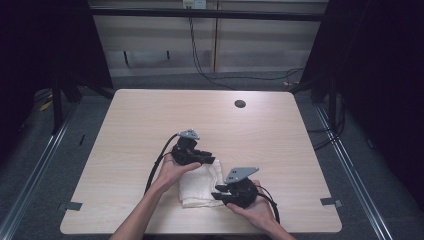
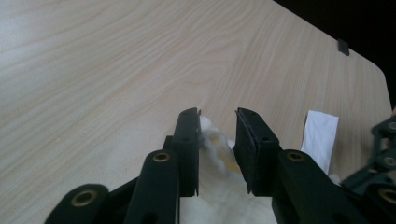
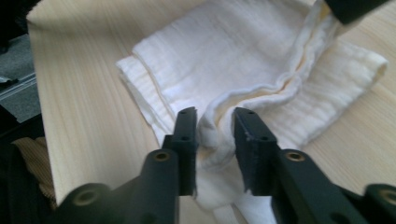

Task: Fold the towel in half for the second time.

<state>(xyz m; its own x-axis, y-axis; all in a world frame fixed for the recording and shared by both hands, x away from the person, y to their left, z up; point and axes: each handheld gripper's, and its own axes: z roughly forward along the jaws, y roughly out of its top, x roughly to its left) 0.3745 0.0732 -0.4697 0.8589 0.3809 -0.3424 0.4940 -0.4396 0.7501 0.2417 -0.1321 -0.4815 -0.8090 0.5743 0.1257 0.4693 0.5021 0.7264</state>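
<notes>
A cream cloth (image 1: 199,186), folded into a rough rectangle, lies on the wooden table (image 1: 150,115) near its front edge. My left gripper (image 1: 210,160) is at the cloth's far corner. In the left gripper view my left gripper (image 2: 217,112) stands open, with a puckered corner of the cloth (image 2: 215,144) loose between the jaws. My right gripper (image 1: 218,192) is at the cloth's right edge. In the right gripper view my right gripper (image 3: 215,112) is open too, and a raised fold of the cloth (image 3: 224,56) sits between the jaws with a gap on each side.
A dark round hole (image 1: 240,104) sits in the table's far part. Small grey tabs mark the front corners (image 1: 73,205) (image 1: 331,202). A flat white strip (image 2: 320,140) shows beside the cloth. Cables lie on the floor behind the table.
</notes>
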